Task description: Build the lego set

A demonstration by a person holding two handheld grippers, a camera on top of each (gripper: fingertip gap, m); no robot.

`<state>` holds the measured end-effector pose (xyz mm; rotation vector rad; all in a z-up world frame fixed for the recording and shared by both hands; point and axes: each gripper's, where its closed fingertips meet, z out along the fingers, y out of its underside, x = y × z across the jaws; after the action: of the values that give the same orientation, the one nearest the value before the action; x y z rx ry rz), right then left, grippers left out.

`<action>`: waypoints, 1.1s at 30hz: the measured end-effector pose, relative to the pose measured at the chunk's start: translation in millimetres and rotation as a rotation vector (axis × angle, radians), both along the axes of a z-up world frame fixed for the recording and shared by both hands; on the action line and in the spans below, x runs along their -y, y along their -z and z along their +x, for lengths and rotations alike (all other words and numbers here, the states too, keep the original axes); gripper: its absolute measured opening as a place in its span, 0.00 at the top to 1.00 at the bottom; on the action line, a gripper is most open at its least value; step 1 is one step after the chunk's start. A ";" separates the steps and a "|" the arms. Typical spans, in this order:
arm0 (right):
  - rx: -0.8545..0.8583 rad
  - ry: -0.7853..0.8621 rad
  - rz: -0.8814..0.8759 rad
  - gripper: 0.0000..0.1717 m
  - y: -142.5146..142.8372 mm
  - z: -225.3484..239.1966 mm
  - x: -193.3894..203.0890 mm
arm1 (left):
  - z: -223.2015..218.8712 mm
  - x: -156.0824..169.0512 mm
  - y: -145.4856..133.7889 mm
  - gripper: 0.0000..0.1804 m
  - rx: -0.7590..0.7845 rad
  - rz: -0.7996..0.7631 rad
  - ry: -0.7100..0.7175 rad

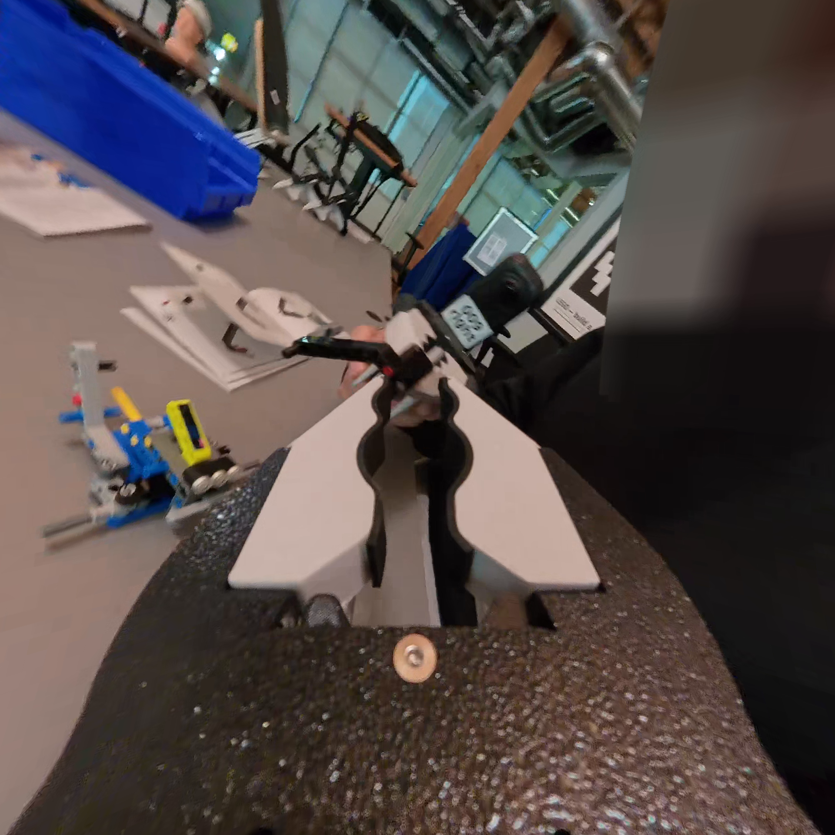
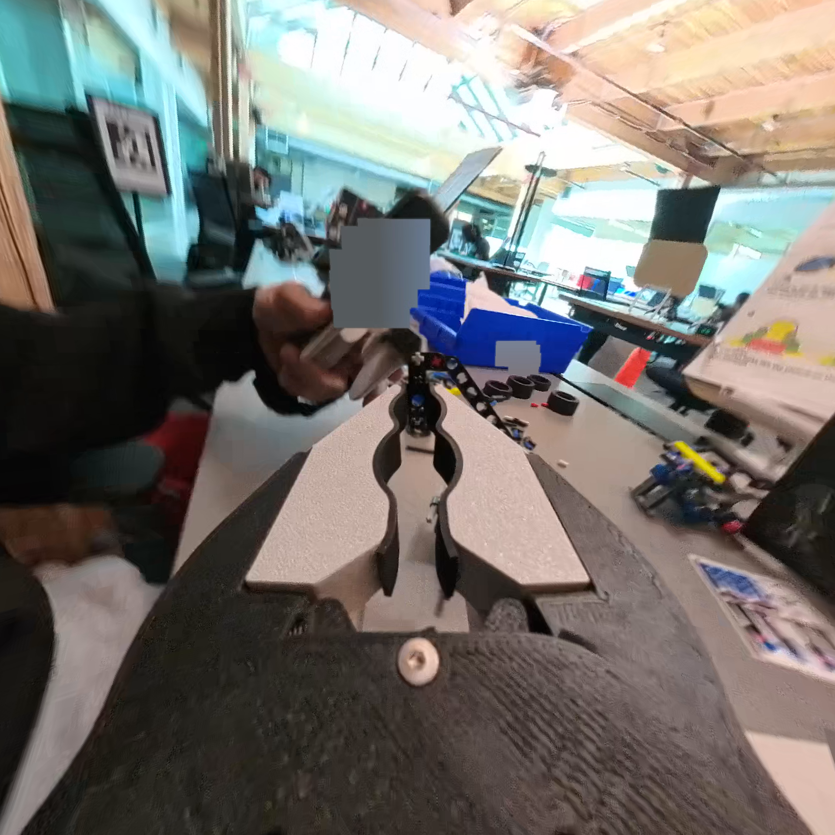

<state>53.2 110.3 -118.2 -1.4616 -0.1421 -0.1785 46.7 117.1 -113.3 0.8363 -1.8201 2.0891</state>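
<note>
Both views are wide-angle, with straight lines bowing toward the edges. The left wrist view is dim and cool: the right side falls into near-black shadow, and a soft grey patch covers the upper right corner. Motion blur smears the blue bin (image 1: 135, 117) and the paper (image 1: 58, 199). The right wrist view is far brighter; daylight from the ceiling (image 2: 452, 81) and far windows (image 2: 601, 221) blows out to white glare. Its left edge, with the sleeve (image 2: 113, 361), is streaked with blur. 2 flat grey mosaic patches sit mid-frame. Specular sparkle dots each dark gripper body.
</note>
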 end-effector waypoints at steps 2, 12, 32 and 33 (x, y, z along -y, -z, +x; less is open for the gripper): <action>-0.179 -0.020 0.082 0.97 -9.9 9.7 9.3 | 0.4 4.4 0.0 0.92 0.073 0.036 -0.020; -0.524 -0.132 0.212 0.98 -14.7 15.4 30.2 | 13.4 33.9 10.1 0.89 0.218 0.172 -0.109; -0.497 -0.144 0.112 0.97 0.7 12.8 29.6 | 18.8 43.4 7.4 0.98 0.279 0.045 -0.126; -0.487 -0.142 0.108 0.97 0.6 12.6 29.6 | 18.4 43.5 7.5 0.98 0.287 0.054 -0.126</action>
<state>65.7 80.6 -118.8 -1.3424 0.1580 0.2825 65.1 73.7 -120.7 0.7107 -2.0211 2.3522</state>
